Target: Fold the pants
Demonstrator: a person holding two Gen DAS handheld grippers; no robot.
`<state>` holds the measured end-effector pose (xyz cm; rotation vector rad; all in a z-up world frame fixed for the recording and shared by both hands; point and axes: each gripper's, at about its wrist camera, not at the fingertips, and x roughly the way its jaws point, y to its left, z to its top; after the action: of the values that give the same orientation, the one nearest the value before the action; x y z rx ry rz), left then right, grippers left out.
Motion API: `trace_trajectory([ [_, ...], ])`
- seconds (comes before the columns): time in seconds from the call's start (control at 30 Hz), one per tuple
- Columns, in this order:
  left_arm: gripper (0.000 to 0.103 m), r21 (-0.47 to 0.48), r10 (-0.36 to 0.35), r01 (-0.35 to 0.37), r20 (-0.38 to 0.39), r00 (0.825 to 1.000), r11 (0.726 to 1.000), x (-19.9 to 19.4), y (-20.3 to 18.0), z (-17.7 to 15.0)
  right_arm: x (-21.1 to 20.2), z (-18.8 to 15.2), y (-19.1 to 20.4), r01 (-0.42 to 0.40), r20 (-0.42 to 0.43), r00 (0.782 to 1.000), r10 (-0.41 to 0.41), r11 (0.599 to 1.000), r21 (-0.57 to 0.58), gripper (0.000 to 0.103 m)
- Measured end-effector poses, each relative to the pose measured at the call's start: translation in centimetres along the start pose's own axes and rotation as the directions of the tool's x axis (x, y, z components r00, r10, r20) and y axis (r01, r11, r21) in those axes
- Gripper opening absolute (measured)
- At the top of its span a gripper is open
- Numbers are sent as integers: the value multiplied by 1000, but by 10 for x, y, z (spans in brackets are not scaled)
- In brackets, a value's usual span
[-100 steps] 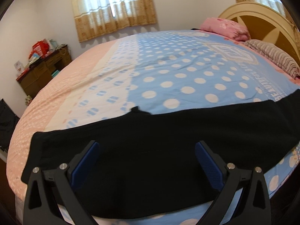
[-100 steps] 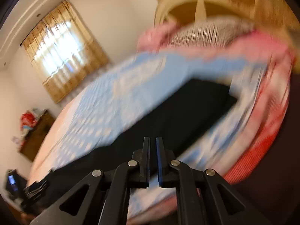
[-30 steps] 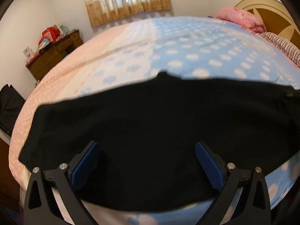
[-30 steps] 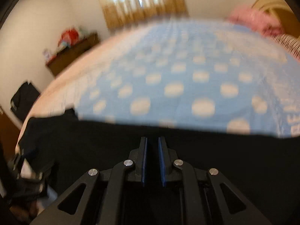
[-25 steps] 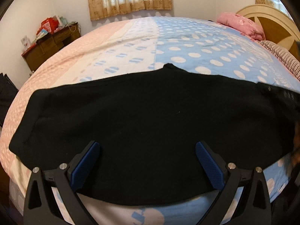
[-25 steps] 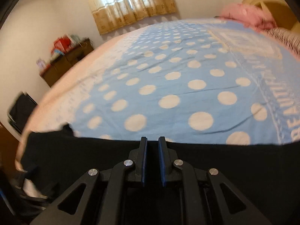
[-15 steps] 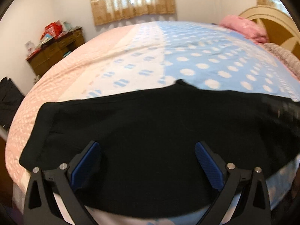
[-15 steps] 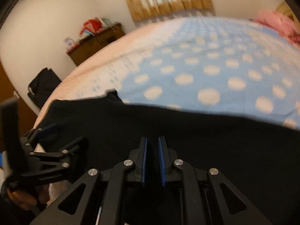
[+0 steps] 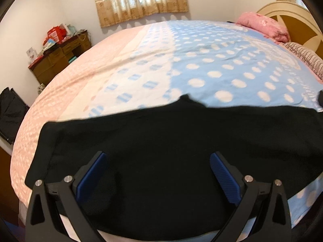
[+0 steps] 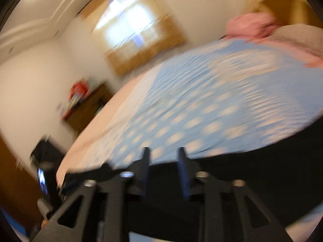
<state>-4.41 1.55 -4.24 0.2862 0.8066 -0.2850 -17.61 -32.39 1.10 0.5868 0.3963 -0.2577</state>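
The pants (image 9: 171, 151) lie flat along the near edge of the bed (image 9: 201, 70), their long axis running left to right across both views, so the fold to come will likely bring one end over toward the other. In the left wrist view the left gripper (image 9: 159, 173) hangs directly over the dark cloth with its blue fingers (image 9: 91, 173) spread wide and nothing between them; the pants lie ahead of and beneath it, and their left end sits just to the left of the fingers. A small bump in the far edge of the cloth, perhaps the crotch or a tab, shows near the middle. The right wrist view is badly smeared, so detail there is uncertain, but the right gripper (image 10: 163, 161) appears parted too, with a clear gap between its fingers and no cloth caught in it; it is tilted and looks across the bed from above the pants' near portion. That view alone shows what seems to be the other gripper low at its left edge, and the black band of cloth running off to the right. The left view alone shows the pants' left end crisply. Judged from this, the left gripper is nearer that end and better placed to take it.
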Motion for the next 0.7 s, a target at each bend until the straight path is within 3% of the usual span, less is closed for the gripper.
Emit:
trace_trajectory([
  [0.1,103,14,-33,33,22,999,999,-7,-11,3,-56,18,-55,170,140,973,-182,981,91,59],
  [0.13,103,21,-49,48,30,998,999,-11,-17,3,-73,22,-73,246,164,951,-263,962,117,59],
  [0.2,103,25,-89,88,51,995,996,-17,-25,2,-105,27,-112,385,205,885,-418,905,182,59],
  [0.3,103,14,-128,127,44,991,992,-17,-34,4,-131,29,-155,484,193,826,-530,842,239,59],
  [0.37,103,21,-140,139,23,990,990,-15,-45,5,-134,29,-175,505,172,817,-550,827,247,59],
  [0.5,103,57,-125,124,20,992,991,-20,-59,5,-114,25,-194,498,103,842,-530,836,229,59],
  [0.57,103,63,-122,120,24,992,991,-22,-65,5,-107,22,-194,537,86,823,-562,818,205,59],
  [0.63,103,68,-117,116,22,993,991,-23,-69,5,-96,18,-190,594,96,785,-612,788,163,59],
  [0.7,103,79,-111,109,15,994,991,-24,-72,4,-90,18,-187,632,83,761,-644,764,131,59],
])
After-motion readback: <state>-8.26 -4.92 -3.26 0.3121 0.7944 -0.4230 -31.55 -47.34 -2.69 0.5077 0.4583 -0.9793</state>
